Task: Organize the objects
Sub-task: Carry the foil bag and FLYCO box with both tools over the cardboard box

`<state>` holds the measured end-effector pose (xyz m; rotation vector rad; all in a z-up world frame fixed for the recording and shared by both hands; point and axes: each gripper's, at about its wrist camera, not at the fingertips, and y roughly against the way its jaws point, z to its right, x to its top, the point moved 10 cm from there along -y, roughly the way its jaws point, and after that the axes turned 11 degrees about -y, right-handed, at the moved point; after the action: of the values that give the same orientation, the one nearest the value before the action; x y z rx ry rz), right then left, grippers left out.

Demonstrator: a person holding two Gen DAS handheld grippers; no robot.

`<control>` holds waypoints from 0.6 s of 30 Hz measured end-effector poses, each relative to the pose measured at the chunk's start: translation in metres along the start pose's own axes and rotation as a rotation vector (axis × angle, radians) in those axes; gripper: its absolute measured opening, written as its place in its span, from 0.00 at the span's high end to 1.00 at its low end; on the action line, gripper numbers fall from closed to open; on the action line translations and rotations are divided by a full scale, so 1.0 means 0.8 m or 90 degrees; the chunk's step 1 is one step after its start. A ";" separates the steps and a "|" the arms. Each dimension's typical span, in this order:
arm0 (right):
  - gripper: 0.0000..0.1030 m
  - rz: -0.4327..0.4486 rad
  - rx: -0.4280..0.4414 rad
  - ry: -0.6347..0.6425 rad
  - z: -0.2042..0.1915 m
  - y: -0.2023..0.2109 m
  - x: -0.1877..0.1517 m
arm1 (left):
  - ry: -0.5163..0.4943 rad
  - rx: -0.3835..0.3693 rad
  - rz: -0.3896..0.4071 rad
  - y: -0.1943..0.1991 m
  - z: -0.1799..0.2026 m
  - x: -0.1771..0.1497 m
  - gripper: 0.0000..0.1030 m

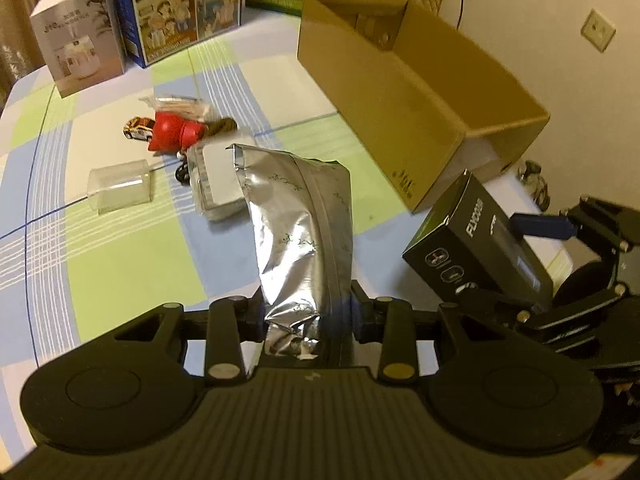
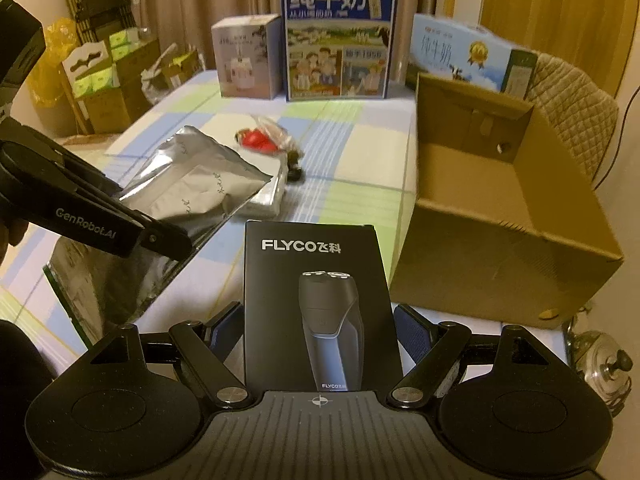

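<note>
- Two grippers, each with one thing in its grasp: the left gripper has its fingers closed on the lower end of a silver foil pouch, which rises crumpled above the table; the right gripper is clamped on the sides of a black FLYCO shaver box, held upright and off the table, just left of the cardboard box.
- One open cardboard box at the right of the table; no loose items show inside it (only its own folded flap at the far wall).
- Three printed cartons stand along the far edge: one grey appliance carton, one tall milk carton and one low pale-blue milk carton.
- Mid-table clutter: one red toy, one small toy car, one clear plastic cover, one flat silver packet and a crinkled clear wrapper.
- The surface is a cloth checked in blue, green and white.
- Room: beige curtains behind, stacked cartons and a yellow bag on the floor at the far left, a quilted chair back at the far right, wall sockets on a pale wall.
</note>
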<state>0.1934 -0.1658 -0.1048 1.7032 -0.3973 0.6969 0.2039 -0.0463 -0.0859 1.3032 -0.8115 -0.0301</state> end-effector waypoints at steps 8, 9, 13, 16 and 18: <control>0.24 0.042 -0.014 -0.001 0.007 0.039 0.022 | 0.009 -0.009 0.039 0.031 0.031 0.024 0.69; 0.24 0.046 -0.015 -0.002 0.009 0.045 0.024 | 0.007 -0.009 0.043 0.034 0.036 0.027 0.69; 0.24 0.061 -0.028 -0.003 0.019 0.059 0.035 | -0.007 -0.012 0.060 0.044 0.056 0.046 0.69; 0.24 0.070 -0.038 -0.006 0.029 0.067 0.043 | -0.016 -0.016 0.069 0.048 0.069 0.060 0.69; 0.24 0.075 -0.043 -0.009 0.038 0.072 0.046 | -0.021 -0.018 0.075 0.051 0.077 0.069 0.69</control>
<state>0.1938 -0.2058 -0.0412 1.6314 -0.5292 0.7484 0.1939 -0.1110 -0.0206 1.2296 -0.9113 0.0311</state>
